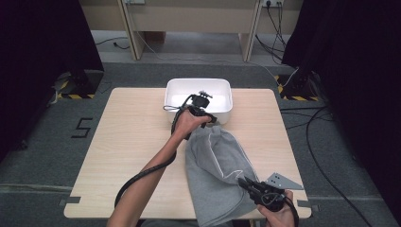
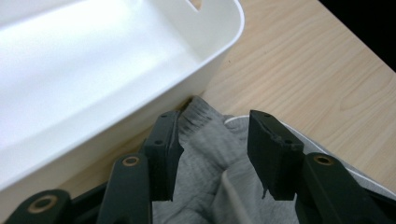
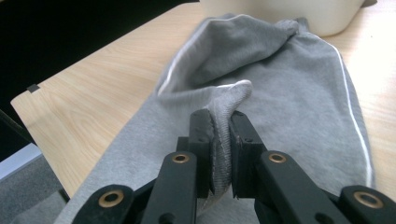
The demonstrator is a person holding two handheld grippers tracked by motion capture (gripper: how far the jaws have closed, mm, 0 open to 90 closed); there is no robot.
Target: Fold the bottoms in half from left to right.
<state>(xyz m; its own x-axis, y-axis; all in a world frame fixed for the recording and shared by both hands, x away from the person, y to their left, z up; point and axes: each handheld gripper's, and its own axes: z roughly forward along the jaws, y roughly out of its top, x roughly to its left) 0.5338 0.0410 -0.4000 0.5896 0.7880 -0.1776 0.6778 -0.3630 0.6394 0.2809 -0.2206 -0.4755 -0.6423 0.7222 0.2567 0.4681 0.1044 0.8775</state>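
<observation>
R gripper (image 3: pixel 219 154) clamped on pants (image 1: pixel 215 170) cuff, lower right of frame; L gripper (image 2: pixel 212 154) jaws apart round the hem by the bin (image 1: pixel 198 87), center. Risk: the L jaws may shut on too little cloth, so the hem slips out on lifting.

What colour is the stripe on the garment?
White, on the grey garment; it shows best in the right gripper view.

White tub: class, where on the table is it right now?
In the high view, the white tub sits at the table's far edge, centre, just beyond the left gripper and the grey garment.
</observation>
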